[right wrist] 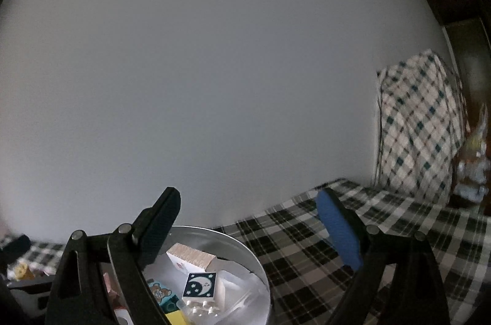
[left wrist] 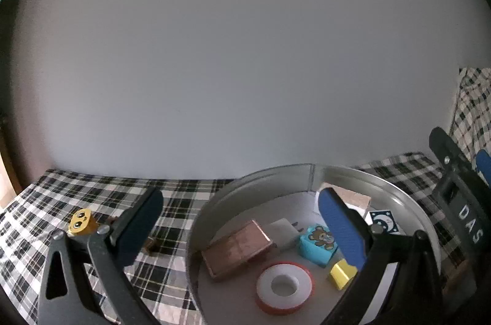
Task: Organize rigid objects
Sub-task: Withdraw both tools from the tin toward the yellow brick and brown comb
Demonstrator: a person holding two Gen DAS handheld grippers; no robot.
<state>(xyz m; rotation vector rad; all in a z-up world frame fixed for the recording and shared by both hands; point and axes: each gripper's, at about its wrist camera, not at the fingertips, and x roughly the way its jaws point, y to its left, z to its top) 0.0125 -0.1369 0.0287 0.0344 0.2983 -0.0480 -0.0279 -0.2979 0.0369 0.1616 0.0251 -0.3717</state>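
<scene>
Both tools open above a checked surface, with a round metal tin holding sorted objects.

Left tool [left wrist: 239,229] and right tool [right wrist: 251,229]: jaws spread, nothing between them. Metal tin [left wrist: 383,180], lower right of the left wrist view, contains a copper-coloured box [left wrist: 237,251], tape roll [left wrist: 284,286], bear block [left wrist: 317,245], yellow block [left wrist: 340,277], moon block [right wrist: 199,285]. A yellow toy [left wrist: 80,222] lies outside, lower left, on the checked surface [left wrist: 92,189].

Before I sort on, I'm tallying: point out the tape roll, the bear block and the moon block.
tape roll [left wrist: 284,285], left wrist view, white face
bear block [left wrist: 319,243], left wrist view, bear picture
moon block [right wrist: 200,285], right wrist view, moon picture
</scene>
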